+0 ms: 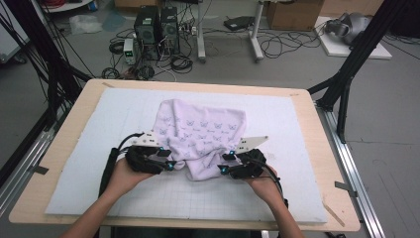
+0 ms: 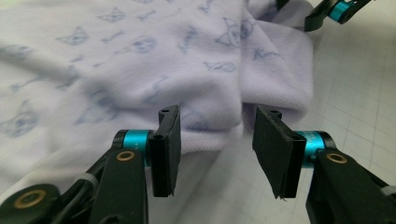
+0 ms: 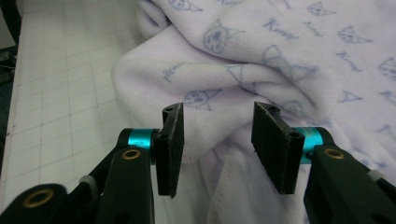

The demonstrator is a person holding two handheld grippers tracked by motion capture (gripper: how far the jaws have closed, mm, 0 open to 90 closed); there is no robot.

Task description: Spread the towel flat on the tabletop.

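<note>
Roughly centred on the white gridded mat (image 1: 99,163), the lilac cat-print cloth (image 1: 200,136) lies crumpled, and both tools sit at its near edge. At its left side is the left gripper (image 1: 168,159), at its right side the right gripper (image 1: 227,163), each held in a hand coming up from the bottom of the high view.

From the left gripper view, that gripper (image 2: 217,140) has its jaws standing apart, with a rolled fold of the cloth (image 2: 154,70) lying just beyond the pads; nothing is pinched. From the right gripper view, the right gripper (image 3: 217,140) likewise has its jaws parted, with a bunched fold of the cloth (image 3: 261,60) just past them and a lower layer running under the gap; the pads do not press on it.

The fabric is a pale lilac knit, printed with small blue cat faces and script lettering, heaped in soft overlapping folds with a thick rounded hem toward the grippers.
</note>
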